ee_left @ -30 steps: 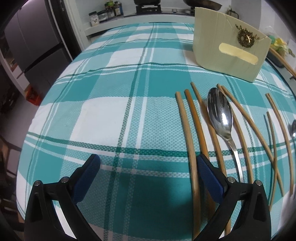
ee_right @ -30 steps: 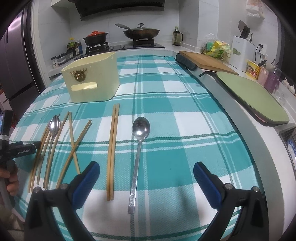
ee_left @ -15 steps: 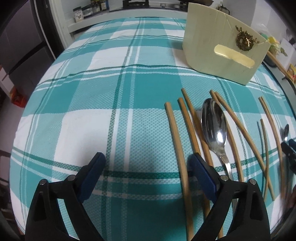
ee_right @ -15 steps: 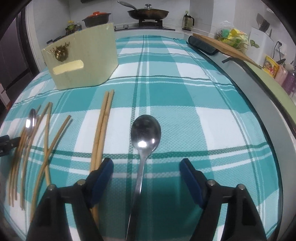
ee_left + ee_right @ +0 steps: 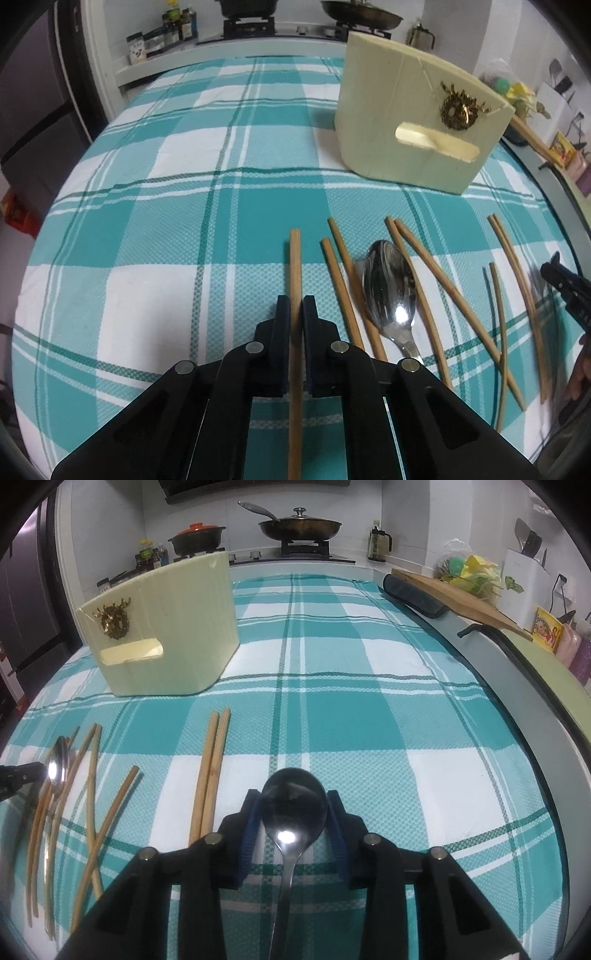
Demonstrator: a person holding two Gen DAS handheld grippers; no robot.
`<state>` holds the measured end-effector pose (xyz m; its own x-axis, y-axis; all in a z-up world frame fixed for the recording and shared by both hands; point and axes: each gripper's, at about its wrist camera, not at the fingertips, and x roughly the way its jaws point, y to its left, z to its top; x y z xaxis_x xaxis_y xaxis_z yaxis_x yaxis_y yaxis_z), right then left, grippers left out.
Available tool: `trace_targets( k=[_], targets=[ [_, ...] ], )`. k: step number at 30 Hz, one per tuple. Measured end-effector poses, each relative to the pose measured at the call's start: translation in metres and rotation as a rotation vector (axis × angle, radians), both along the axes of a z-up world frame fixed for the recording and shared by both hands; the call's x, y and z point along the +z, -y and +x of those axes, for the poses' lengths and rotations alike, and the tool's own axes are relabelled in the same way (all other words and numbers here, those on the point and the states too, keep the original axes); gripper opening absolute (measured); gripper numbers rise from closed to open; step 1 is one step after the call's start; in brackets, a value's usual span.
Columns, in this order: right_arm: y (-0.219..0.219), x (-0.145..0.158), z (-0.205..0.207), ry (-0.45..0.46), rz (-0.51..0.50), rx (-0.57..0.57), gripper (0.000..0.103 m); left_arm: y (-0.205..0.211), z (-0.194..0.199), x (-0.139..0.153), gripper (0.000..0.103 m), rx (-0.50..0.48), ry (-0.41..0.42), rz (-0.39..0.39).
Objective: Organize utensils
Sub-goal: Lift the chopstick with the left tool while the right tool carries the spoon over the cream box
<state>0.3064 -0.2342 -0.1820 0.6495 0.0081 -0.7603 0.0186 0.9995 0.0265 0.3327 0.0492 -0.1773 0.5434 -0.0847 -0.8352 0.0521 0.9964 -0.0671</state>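
On the teal plaid tablecloth [image 5: 155, 206], the left gripper [image 5: 294, 310] is clamping a single wooden chopstick [image 5: 294, 258], loose chopsticks [image 5: 443, 288] lying just beside it. Farther right, the right gripper [image 5: 294, 805] is closing around a steel spoon [image 5: 294, 805], its pads meeting the bowl's edges.

Home kitchen; stove [image 5: 295, 548], pans [image 5: 300, 526]
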Motion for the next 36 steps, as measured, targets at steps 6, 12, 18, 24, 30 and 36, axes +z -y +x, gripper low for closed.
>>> trace_targets(
  k=[6, 12, 18, 24, 30, 36],
  targets=[
    [-0.002, 0.044, -0.022, 0.101, 0.066, 0.045, 0.036, -0.013, -0.023, 0.054, 0.005, 0.028, 0.141, -0.047],
    [-0.013, 0.092, -0.048, 0.215, 0.082, 0.082, 0.036, -0.024, -0.048, 0.103, 0.005, 0.034, 0.266, -0.088],
    [-0.022, 0.123, -0.063, 0.29, 0.073, 0.101, 0.035, -0.03, -0.058, 0.133, 0.005, 0.027, 0.334, -0.122],
    [-0.024, 0.134, -0.056, 0.314, 0.063, 0.106, 0.035, -0.032, -0.058, 0.143, 0.005, 0.029, 0.356, -0.126],
    [-0.023, 0.141, -0.047, 0.315, 0.066, 0.108, 0.035, -0.032, -0.05, 0.15, 0.005, 0.015, 0.358, -0.139],
    [-0.021, 0.159, -0.035, 0.329, 0.076, 0.126, 0.035, -0.03, -0.033, 0.173, 0.005, -0.009, 0.377, -0.179]
  ],
)
